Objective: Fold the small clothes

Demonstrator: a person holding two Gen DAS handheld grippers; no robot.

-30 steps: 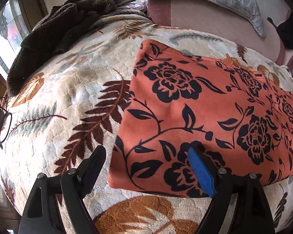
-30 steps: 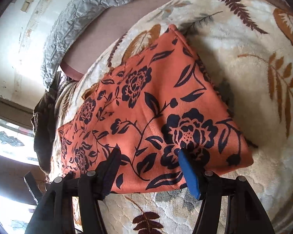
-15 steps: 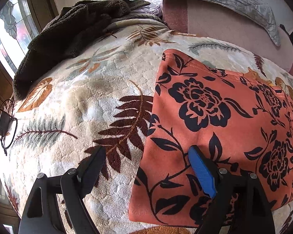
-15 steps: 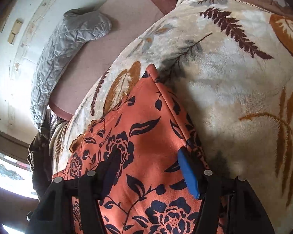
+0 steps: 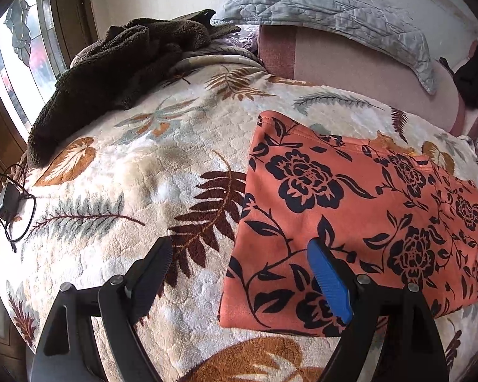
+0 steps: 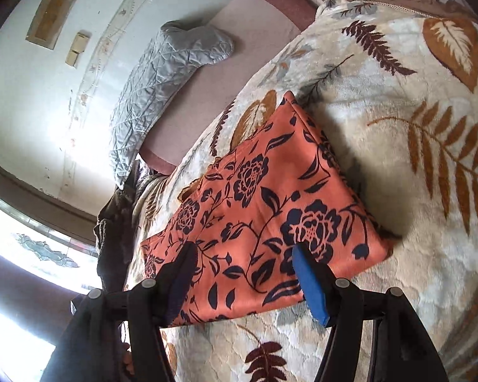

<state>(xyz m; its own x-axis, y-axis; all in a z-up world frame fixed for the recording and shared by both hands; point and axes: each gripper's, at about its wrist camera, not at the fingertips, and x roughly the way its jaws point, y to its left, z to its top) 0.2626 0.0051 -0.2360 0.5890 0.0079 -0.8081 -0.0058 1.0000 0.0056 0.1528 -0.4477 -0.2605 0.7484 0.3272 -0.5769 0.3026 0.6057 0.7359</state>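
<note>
On the leaf-patterned blanket (image 5: 118,172) lies the cloth (image 5: 350,216), orange with dark flowers, folded flat. My left gripper (image 5: 239,273) hangs over its left edge with jaws wide and nothing gripped: the blue pad sits above the cloth, the black one above bare blanket. My right gripper (image 6: 242,270) hovers over the cloth's near edge, jaws parted, nothing pinched; whether the pads touch the fabric I cannot tell. Beyond the blanket lie a brown throw (image 5: 118,63) and a grey pillow (image 5: 328,9).

Brown fleece (image 5: 118,73) and grey quilt (image 5: 334,9) on leaf-print blanket (image 5: 137,165).
</note>
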